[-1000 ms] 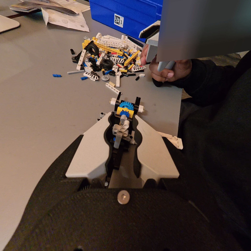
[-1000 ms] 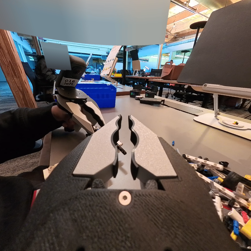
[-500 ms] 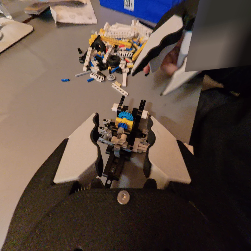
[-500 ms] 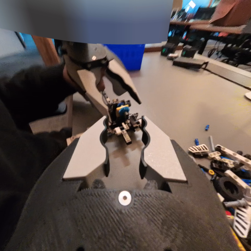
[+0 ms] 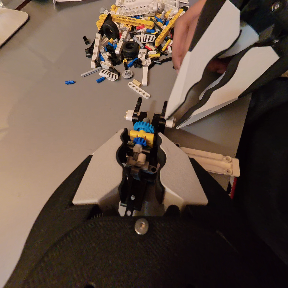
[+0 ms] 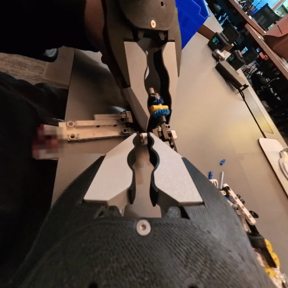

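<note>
The small brick-built gear assembly (image 5: 142,137), black frame with a yellow block and two blue gears, sits clamped between the fingers of the left gripper (image 5: 141,132), both pads pressing its black sides, its far end poking out past the fingertips over the grey tabletop (image 5: 46,116). At that far end a short white pin piece (image 6: 143,138) sticks out sideways, and the right gripper (image 6: 143,137) has its fingertips pinched closed on it, coming in from the right of the left gripper. Just right of the left gripper's fingers, a long white panel piece (image 5: 215,162) lies flat near the tabletop's edge. Ahead of the left gripper, well apart, sprawls a loose pile of bricks (image 5: 132,35): yellow beams, white beams, black tyres, small blue and red pins; a stray white beam (image 5: 138,90) and a blue pin (image 5: 69,82) lie nearer, off to the front-left. The surface is plain matte grey, lit warm. In the right wrist view a blue bin (image 6: 191,18) stands beyond the left gripper, small black devices (image 6: 233,57) with green lights rest far ahead to the right, and a pale flat base plate (image 6: 271,154) sits at the right edge. Beyond is a dim open workspace with more desks.
</note>
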A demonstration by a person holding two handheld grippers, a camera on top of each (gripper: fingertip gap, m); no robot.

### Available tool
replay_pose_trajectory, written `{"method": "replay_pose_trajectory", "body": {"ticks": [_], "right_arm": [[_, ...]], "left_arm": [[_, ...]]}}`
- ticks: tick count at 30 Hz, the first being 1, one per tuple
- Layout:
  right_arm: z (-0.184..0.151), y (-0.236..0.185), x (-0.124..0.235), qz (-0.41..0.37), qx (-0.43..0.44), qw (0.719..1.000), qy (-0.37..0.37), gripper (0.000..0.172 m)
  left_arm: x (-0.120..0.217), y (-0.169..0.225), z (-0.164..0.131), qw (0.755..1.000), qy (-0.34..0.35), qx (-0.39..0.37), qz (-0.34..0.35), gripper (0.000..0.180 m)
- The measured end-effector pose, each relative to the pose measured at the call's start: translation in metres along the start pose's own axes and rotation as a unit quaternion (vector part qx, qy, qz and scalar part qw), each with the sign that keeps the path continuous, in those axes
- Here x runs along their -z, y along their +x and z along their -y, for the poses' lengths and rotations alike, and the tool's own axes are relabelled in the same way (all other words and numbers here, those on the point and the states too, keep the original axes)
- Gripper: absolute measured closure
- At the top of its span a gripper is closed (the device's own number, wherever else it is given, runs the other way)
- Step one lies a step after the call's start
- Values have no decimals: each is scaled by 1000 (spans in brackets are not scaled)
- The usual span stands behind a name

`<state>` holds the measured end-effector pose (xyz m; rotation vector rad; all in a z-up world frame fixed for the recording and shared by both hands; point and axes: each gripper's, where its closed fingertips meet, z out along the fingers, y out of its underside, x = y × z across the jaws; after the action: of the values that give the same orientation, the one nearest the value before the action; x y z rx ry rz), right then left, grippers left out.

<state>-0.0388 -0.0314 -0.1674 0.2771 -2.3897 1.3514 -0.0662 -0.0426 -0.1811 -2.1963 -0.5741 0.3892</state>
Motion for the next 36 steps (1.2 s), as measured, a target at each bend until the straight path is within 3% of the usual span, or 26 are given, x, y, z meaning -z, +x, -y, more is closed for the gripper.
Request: {"method": "replay_pose_trajectory", "body": {"ticks": [4,6,11,16,22,25,30,36], "right_arm": [[-5,3,-2,-33,52,998,-17,161],[-14,10,-5,-66,87,993,-49,149],[-14,20,-9,-123,168,976,-61,161],[-16,28,-14,-198,280,935,-87,161],[-16,33,-14,-220,295,925,-92,165],[-10,33,-13,-221,291,928,-78,165],[-2,33,-9,-216,295,928,-67,166],[-4,31,-10,-205,327,919,-80,166]], "left_arm": [[0,-2,0,1000,-3,26,-2,150],[0,-2,-1,999,-9,39,-3,151],[-1,-7,0,996,-26,86,17,154],[-2,-12,0,992,-39,116,32,154],[-3,-15,0,989,-50,129,44,153],[-2,-14,5,990,-51,119,58,129],[0,-24,2,988,-79,94,95,131],[-3,-18,7,992,-85,56,75,139]]}}
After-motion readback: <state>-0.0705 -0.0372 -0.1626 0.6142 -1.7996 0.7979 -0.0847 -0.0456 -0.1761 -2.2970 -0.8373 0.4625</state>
